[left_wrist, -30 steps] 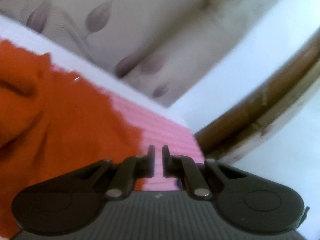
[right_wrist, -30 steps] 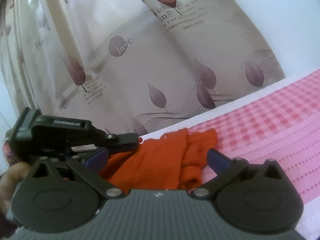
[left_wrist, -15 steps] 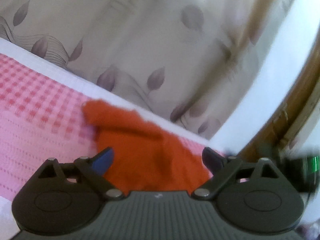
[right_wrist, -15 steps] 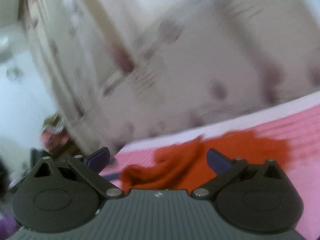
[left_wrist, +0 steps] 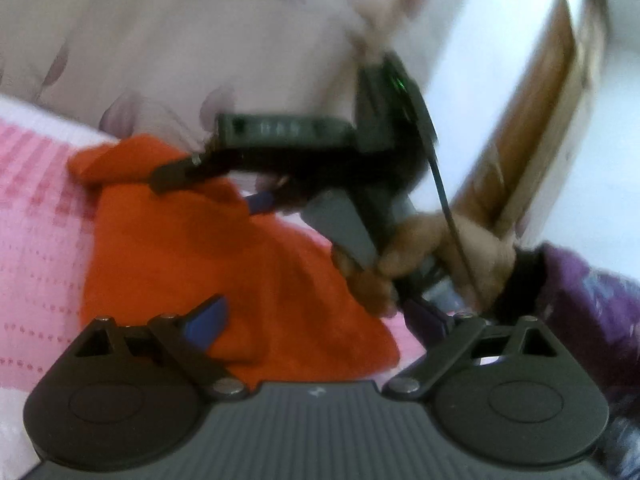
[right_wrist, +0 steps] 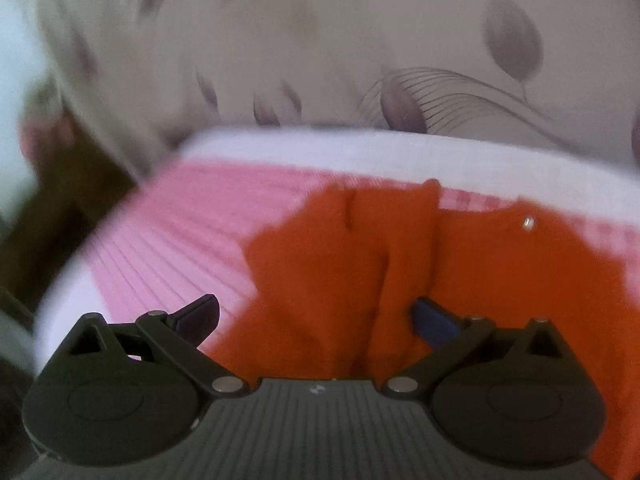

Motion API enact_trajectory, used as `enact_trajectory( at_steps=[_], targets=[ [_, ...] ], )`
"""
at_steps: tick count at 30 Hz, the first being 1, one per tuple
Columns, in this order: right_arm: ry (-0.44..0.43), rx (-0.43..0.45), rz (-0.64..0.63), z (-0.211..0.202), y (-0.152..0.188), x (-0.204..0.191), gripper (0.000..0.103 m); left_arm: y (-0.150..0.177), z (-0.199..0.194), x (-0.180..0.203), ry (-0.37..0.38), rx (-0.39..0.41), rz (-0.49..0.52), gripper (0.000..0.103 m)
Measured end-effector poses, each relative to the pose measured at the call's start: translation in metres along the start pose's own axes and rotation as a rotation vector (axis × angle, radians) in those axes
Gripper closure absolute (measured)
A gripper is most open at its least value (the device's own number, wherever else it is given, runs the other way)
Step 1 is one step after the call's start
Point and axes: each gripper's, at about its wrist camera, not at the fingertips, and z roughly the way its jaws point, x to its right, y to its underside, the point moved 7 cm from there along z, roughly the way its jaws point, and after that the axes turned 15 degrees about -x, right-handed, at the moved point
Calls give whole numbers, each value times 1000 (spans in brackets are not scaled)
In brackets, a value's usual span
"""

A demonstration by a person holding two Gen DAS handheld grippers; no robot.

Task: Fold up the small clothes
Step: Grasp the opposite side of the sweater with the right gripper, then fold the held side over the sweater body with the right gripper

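Observation:
An orange garment (left_wrist: 192,248) lies rumpled on the pink patterned cloth (left_wrist: 36,248). My left gripper (left_wrist: 316,320) is open and empty just above its near edge. In the left wrist view my right gripper (left_wrist: 216,186) reaches in from the right, held by a hand (left_wrist: 432,256), with its fingers over the garment's far part. In the right wrist view the garment (right_wrist: 340,264) fills the middle and right, with a small silver snap (right_wrist: 528,222) near its far edge. My right gripper (right_wrist: 314,316) is open and empty above it.
A cream curtain with purple leaf prints (right_wrist: 440,60) hangs behind the cloth's white border (right_wrist: 360,148). A wooden frame (left_wrist: 532,120) stands at the right. A purple sleeve (left_wrist: 592,308) shows at the right edge.
The left gripper was shut a second ago and is open now. Both grippers have swung over the orange garment, and the right gripper has come into the left wrist view.

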Motion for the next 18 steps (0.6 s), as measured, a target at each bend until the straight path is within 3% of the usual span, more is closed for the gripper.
enact_trajectory(
  at_steps=[3, 5, 6, 7, 8, 10, 14, 18],
  targets=[
    [-36, 11, -5, 2, 0, 3, 5, 3, -3, -5, 33, 15, -48, 7],
    [-78, 14, 35, 7, -4, 6, 21, 5, -3, -4, 28, 13, -57, 7],
    [-98, 17, 49, 7, -10, 10, 42, 6, -4, -3, 29, 14, -55, 7],
    [-109, 23, 56, 8, -14, 8, 53, 5, -4, -3, 29, 17, -54, 7],
    [-124, 34, 69, 9, -18, 9, 55, 4, -6, -5, 29, 19, -56, 7],
    [-176, 65, 119, 7, -25, 9, 69, 5, -8, -6, 34, 24, -62, 7],
    [-284, 205, 267, -13, -27, 29, 76, 4, -8, -1, 43, 46, -52, 7],
    [-363, 318, 409, -42, -6, 63, 85, 6, -6, 9, 70, 41, -29, 7]
  ],
)
